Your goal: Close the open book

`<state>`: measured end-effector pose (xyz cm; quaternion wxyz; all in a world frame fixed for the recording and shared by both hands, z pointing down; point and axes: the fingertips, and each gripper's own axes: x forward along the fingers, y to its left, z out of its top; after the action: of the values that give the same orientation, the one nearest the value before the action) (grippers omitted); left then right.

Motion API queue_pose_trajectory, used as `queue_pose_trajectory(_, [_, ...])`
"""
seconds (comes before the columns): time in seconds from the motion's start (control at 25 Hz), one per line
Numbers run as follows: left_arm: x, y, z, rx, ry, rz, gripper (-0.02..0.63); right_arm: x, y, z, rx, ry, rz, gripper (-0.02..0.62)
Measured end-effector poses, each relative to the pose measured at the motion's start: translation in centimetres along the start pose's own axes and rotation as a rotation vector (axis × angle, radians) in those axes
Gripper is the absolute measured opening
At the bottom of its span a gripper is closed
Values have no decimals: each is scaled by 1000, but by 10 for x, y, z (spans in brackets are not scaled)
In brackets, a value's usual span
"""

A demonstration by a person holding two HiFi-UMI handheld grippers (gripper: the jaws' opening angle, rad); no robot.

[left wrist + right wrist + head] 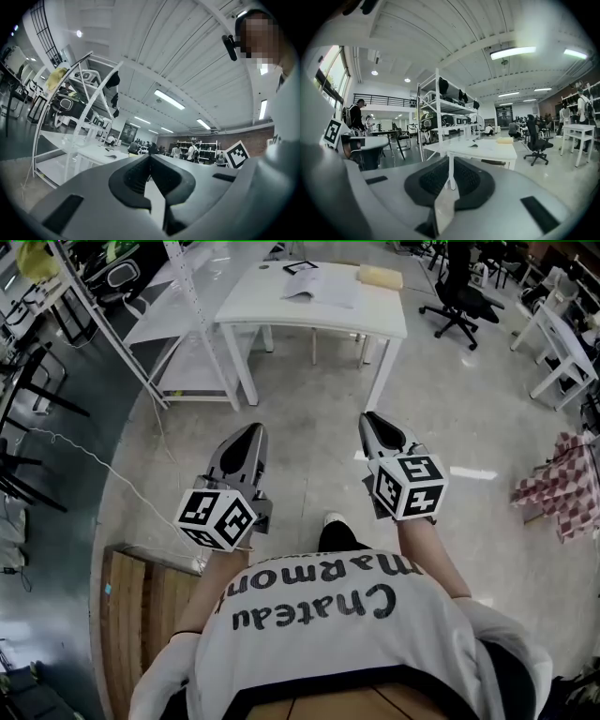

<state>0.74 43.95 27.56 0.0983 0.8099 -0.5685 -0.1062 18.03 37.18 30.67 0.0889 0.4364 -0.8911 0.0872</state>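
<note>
Head view: open book (321, 284) lies on the far white tabletop (281, 307), well apart from me.
Left gripper view: left gripper (150, 158) closed, empty, carried level.
Right gripper view: right gripper (451, 159) likewise closed and empty; I judge the approach not yet made.

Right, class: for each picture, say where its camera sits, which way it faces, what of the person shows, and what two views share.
Head view: on the head, facing steeply down at the white table; shirt, forearms, left gripper and right gripper show.
Left gripper view: on that gripper, facing level along its shut jaws; shirt at right.
Right gripper view: on that gripper, facing along its shut jaws at the table; left gripper's cube at left.
Shared: all show the table.
</note>
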Motion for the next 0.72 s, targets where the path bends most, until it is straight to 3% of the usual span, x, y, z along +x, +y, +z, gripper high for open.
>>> queue_pose_trajectory(0.48, [130,49,16,9,-68,73,23,121,-110,63,-24,-46,39,48])
queue_pose_trajectory(0.72, [176,71,32,11,-127,131,23,165,-135,90,-16,-78,108,48])
